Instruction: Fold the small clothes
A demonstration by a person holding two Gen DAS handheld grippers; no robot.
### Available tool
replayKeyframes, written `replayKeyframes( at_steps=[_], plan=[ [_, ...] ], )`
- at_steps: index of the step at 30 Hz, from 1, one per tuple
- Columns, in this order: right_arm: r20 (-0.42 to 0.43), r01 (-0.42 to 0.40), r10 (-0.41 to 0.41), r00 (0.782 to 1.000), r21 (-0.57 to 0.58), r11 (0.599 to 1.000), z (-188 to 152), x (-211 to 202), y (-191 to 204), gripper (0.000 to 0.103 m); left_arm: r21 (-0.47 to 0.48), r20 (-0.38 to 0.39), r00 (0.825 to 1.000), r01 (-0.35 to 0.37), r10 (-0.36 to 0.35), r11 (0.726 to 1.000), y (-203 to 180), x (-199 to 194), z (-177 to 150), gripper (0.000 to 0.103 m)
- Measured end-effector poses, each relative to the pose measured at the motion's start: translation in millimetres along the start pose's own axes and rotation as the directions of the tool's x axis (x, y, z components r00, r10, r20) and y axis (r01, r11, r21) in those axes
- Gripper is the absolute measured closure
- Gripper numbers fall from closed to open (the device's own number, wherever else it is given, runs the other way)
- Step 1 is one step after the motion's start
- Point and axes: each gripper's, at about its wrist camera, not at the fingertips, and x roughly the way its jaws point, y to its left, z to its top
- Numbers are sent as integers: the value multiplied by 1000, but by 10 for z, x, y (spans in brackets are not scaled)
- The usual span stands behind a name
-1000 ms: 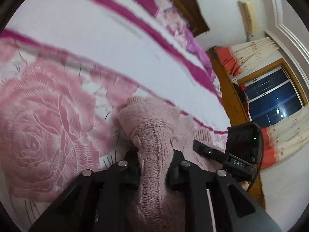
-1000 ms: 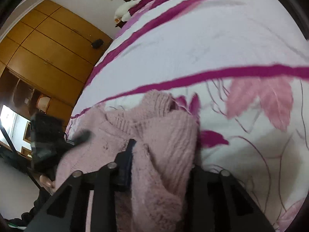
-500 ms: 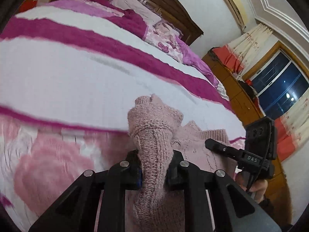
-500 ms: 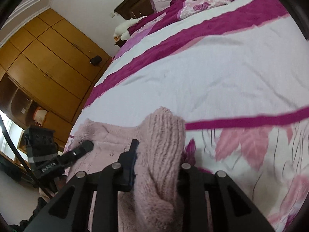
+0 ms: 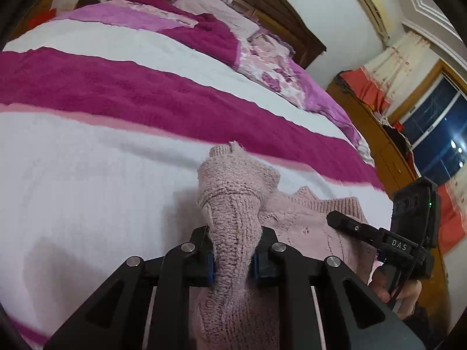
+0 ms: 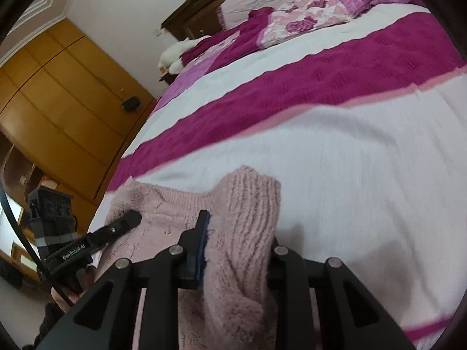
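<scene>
A small pale pink knitted sweater lies on the bed and also shows in the right wrist view. My left gripper is shut on a bunched corner of the sweater and holds it up off the blanket. My right gripper is shut on another bunched corner, also lifted. Each gripper shows in the other's view: the right one at the sweater's right side, the left one at its left side. The sweater hangs slack between them.
The bed is covered by a white blanket with wide magenta stripes. Pillows and a dark wooden headboard lie at the far end. A wooden wardrobe stands on one side, a window with curtains on the other.
Both grippers have carried the sweater corners forward up the bed, from the rose-printed part onto the white stripe. The views have tilted up toward the headboard. Both grips stay shut.
</scene>
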Motion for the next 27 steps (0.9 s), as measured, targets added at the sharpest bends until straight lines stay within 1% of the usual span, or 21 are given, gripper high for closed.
replayKeyframes(
  at_steps=[1,3,4,5,8,10,11,12,13,14,15,17,19,20,22,24,26,27],
  plan=[
    [-3,7,-7,1000,3,1000,71,60,-17,77,15,-4,1000,-12,12,1000,15,62,67,103],
    [-8,37,-37,999,7,999,216,194,-49,79,100,-16,997,-68,70,993,6,194,197,103],
    [-10,45,-45,999,13,999,279,248,-70,86,130,-28,996,-84,88,988,6,252,246,103],
    [-5,59,-59,998,19,998,344,287,-102,87,144,-35,995,-87,93,986,11,292,279,103],
    [-6,45,-45,999,48,998,518,410,-201,87,151,-34,994,-101,107,983,48,387,352,103],
    [-36,70,-69,997,29,997,549,529,-205,87,132,-51,992,-107,115,985,105,454,332,103],
    [-51,70,-70,996,6,998,537,573,-191,87,136,-60,990,-117,126,984,127,481,314,99],
    [-60,72,-72,996,-12,997,528,595,-178,84,150,-69,988,-128,139,980,148,496,292,88],
    [-58,89,-90,994,-26,996,529,597,-173,77,178,-67,984,-148,162,973,171,483,269,83],
    [-47,112,-114,992,-37,993,545,588,-167,69,187,-62,984,-155,169,970,185,459,272,74],
    [-39,145,-147,988,-45,988,568,577,-160,51,191,-61,982,-165,180,968,199,420,269,68],
    [-20,225,-226,974,-49,973,583,486,-128,35,174,-61,975,-202,215,964,210,311,267,67],
    [3,270,-271,963,-63,961,578,382,-66,31,159,-78,966,-231,245,960,199,203,263,67],
    [9,298,-299,954,-87,950,549,314,-3,30,162,-85,958,-258,274,952,176,120,248,67],
    [12,340,-341,940,-124,932,485,218,91,29,173,-73,940,-317,333,933,114,-71,201,67],
    [9,372,-376,927,-171,913,383,138,213,29,185,-73,926,-351,369,918,50,-256,132,67],
    [8,402,-410,912,-217,890,240,32,371,29,181,-60,921,-369,385,912,-15,-487,23,67],
    [21,439,-446,895,-228,869,191,-11,432,29,175,-51,922,-369,383,913,-43,-612,-45,67]
  ],
)
